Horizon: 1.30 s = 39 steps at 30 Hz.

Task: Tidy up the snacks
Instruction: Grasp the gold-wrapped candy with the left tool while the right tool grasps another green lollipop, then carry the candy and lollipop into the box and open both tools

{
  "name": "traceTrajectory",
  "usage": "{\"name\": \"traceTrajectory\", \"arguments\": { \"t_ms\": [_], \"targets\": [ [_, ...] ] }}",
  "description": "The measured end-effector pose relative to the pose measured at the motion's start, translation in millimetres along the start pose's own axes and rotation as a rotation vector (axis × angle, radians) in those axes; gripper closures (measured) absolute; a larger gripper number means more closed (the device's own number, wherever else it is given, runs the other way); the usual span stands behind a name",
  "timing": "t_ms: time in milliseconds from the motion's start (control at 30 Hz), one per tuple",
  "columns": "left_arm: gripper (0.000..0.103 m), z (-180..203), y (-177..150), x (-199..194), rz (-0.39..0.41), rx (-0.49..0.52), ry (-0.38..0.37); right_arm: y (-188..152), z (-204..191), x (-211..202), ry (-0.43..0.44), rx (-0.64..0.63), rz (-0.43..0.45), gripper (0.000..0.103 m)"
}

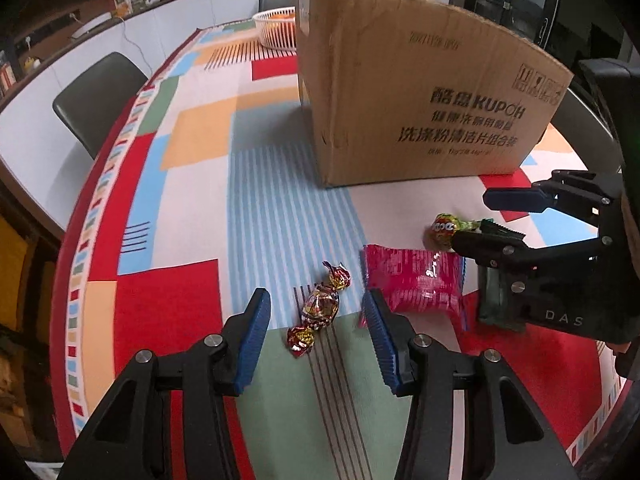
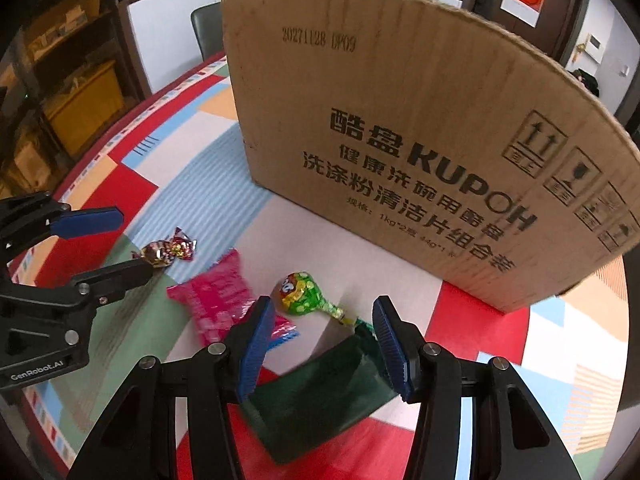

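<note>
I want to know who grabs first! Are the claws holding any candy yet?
No, nothing is held. The left gripper stands open around the brown candy; the right gripper stands open over the green packet.

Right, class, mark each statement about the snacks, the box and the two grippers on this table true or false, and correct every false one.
1. The twist-wrapped candy lies between the left gripper's open jaws, touching neither pad. True.
2. The pink packet is held in the right gripper. False: it lies flat on the tablecloth, gripped by nothing.
3. The cardboard box stands beyond the snacks. True.
4. The lollipop has a blue wrapper. False: its wrapper is green.
5. The dark green packet lies below the right gripper. True.
6. The white basket sits among the snacks. False: it stands far back, beside the box.
</note>
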State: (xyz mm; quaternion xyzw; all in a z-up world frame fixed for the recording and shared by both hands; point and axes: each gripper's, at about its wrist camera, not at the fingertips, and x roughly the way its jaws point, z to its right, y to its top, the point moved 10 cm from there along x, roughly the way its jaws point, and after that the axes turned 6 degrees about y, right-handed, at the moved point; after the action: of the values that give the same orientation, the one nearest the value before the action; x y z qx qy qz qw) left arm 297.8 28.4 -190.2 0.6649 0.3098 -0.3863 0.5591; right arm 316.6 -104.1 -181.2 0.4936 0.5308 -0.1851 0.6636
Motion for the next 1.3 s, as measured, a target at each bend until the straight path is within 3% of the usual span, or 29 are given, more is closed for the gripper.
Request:
{"name": "traceTrajectory", "arguments": {
  "t_ms": [233, 533, 700, 967, 1300],
  "targets": [
    [0.066, 2.2, -1.2, 15.9, -0.032, -0.018, -0.022, 5.9, -0.6, 16.4, 0.011, -0.018, -0.026, 0.055],
    [0.081, 4.3, -2.8, 25.2, -0.047, -0.031, -0.046, 10.7, -9.7, 36.3, 0.037, -0.026, -0.054, 0.07],
    [0.082, 5.9, -1.1, 23.2, -0.034, -0.041, -0.054, 14.3, -12.4, 35.4, 0.029, -0.033, -0.037, 0.077],
    [0.082, 9.3, 14.0, -6.1, 0.048, -0.064, -0.045, 16.9, -8.3, 6.1, 0.029, -0.033, 0.031, 0.077],
    [0.082, 19.5, 40.9, -71.3, 0.199, -0.076, -0.062, 30.7, -8.8, -71.4, 0.022, -0.023, 0.192, 0.077]
  ]
}}
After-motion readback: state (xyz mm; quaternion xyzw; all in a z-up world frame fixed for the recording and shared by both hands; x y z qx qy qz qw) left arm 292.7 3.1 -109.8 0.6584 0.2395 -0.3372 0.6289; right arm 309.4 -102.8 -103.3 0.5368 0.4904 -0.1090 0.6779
